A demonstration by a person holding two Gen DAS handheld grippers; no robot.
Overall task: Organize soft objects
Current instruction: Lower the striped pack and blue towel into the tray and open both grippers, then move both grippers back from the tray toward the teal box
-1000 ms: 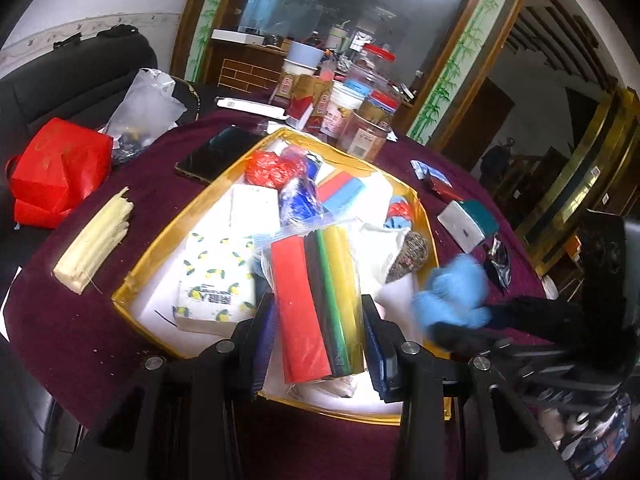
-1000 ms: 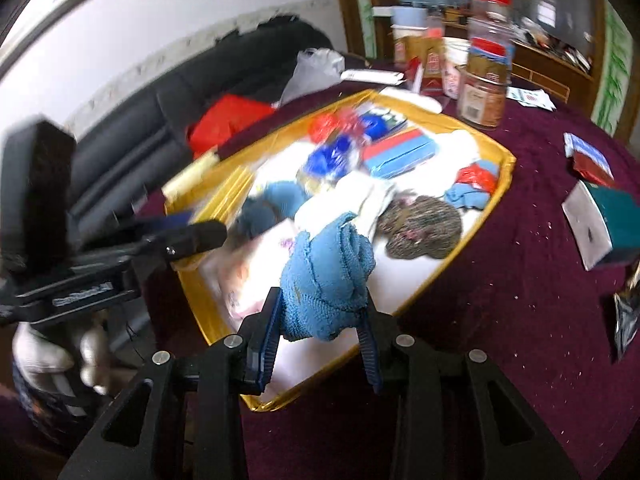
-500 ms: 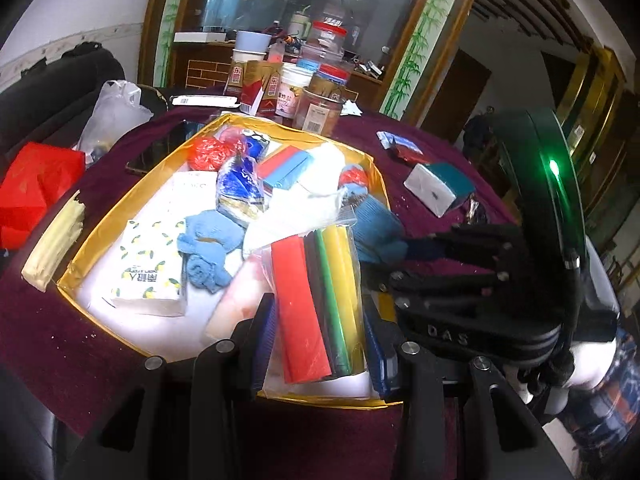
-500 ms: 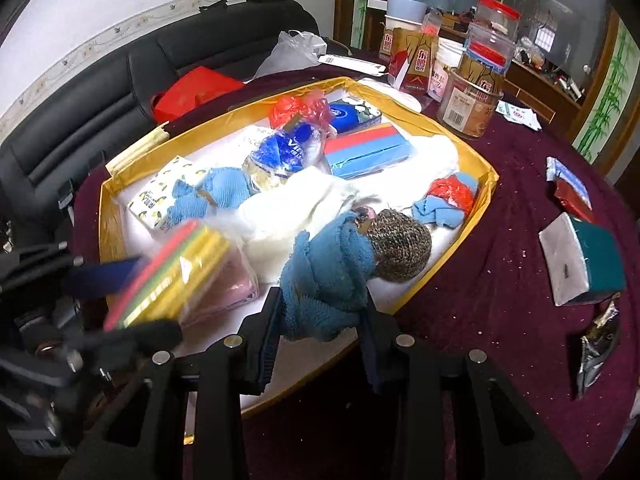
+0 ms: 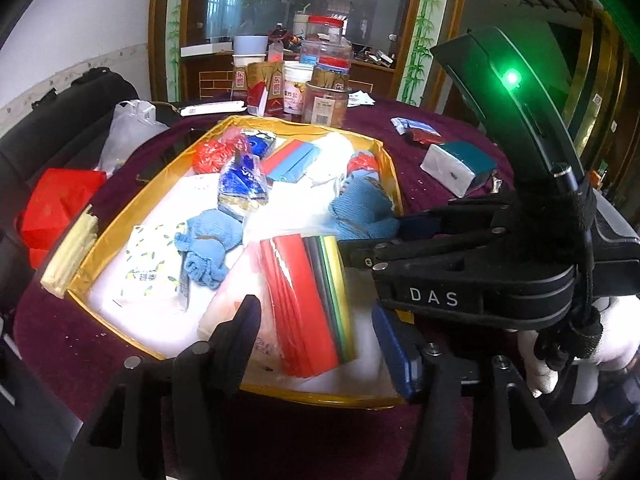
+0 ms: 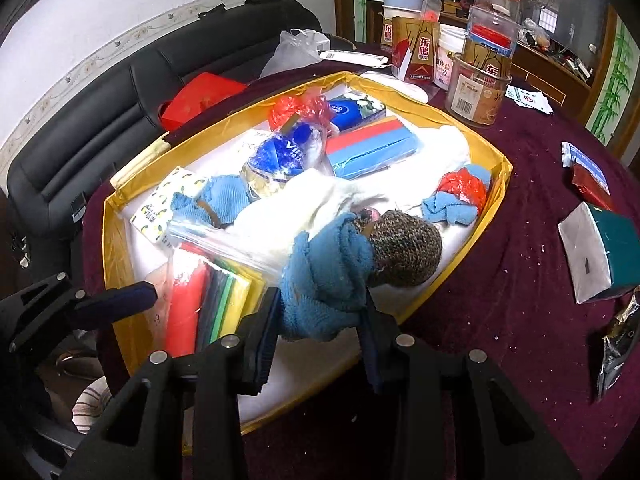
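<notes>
Right wrist: blue cloth (image 6: 324, 280) clamped between jaws.

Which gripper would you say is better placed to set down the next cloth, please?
Right: the right gripper already clamps the blue cloth over the tray; the left gripper is open.

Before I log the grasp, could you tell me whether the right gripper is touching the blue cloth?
Touching. In the right wrist view, the right gripper has both fingers pressed against the blue cloth, which bulges up between them with no visible gap on either side.
</notes>
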